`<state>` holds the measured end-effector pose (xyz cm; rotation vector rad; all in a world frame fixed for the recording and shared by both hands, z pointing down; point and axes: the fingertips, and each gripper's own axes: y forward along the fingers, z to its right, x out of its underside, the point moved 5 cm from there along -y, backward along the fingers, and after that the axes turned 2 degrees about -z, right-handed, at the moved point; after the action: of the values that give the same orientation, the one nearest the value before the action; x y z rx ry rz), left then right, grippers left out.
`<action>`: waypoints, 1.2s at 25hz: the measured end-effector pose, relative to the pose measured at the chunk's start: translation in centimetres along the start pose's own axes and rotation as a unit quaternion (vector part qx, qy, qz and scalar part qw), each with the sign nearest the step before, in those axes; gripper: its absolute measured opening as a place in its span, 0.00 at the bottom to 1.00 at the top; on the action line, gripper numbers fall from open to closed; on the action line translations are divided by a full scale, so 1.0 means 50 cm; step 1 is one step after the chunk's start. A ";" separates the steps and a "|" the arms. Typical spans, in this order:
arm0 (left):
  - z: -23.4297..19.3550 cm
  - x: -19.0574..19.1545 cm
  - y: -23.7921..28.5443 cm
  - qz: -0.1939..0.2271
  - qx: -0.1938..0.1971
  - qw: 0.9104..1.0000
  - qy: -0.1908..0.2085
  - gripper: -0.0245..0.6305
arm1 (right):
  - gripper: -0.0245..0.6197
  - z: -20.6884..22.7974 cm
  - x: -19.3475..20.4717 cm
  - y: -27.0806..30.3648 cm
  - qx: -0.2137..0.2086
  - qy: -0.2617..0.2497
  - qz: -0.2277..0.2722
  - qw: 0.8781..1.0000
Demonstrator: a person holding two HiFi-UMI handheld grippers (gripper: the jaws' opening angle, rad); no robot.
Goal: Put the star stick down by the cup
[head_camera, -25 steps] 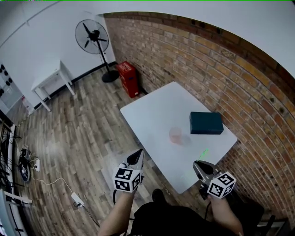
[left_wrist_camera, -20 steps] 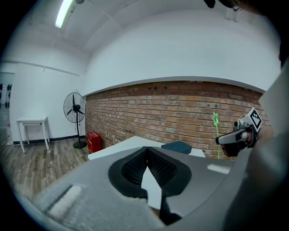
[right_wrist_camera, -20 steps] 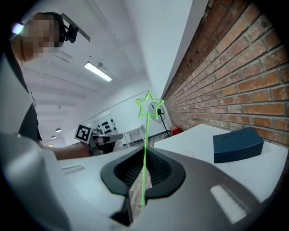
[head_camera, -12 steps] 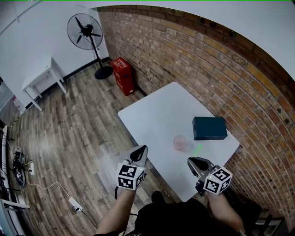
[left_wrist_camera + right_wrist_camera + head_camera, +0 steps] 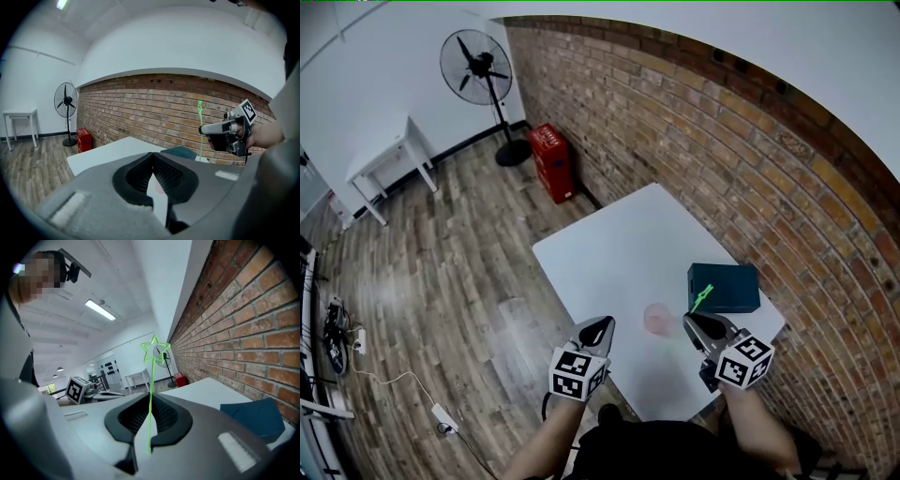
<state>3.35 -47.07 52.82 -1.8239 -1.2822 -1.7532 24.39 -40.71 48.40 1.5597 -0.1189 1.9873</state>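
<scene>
Head view: right gripper (image 5: 696,323) clenches star stick (image 5: 701,298) (left gripper (image 5: 604,325) shut); box (image 5: 727,289) near cup (image 5: 656,319).

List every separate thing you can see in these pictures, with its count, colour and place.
table: one, white, beside the brick wall
cup: one, see-through pink, on the table
box: one, dark teal, on the table by the brick wall
star stick: one, bright green, held above the table
fan: one, black, standing on the floor
crate: one, red, on the floor against the brick wall
small table: one, white, beyond the fan
power strip: one, white, on the floor
left gripper: one, grey, jaws together, empty
right gripper: one, grey, shut on the star stick
</scene>
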 end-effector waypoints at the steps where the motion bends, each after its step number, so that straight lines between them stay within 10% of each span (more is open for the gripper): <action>1: -0.001 -0.002 0.011 -0.001 -0.005 1.000 -0.003 0.05 | 0.06 0.013 -0.007 0.011 -0.005 -0.002 -0.002 1.000; 30: -0.075 0.023 0.122 -0.042 -0.064 0.996 -0.048 0.05 | 0.06 0.175 0.070 0.258 -0.059 0.002 -0.104 0.993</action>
<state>5.38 -52.81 56.80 -1.9733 -1.3273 -1.8512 24.92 -53.50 57.97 1.4318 -0.0669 1.7896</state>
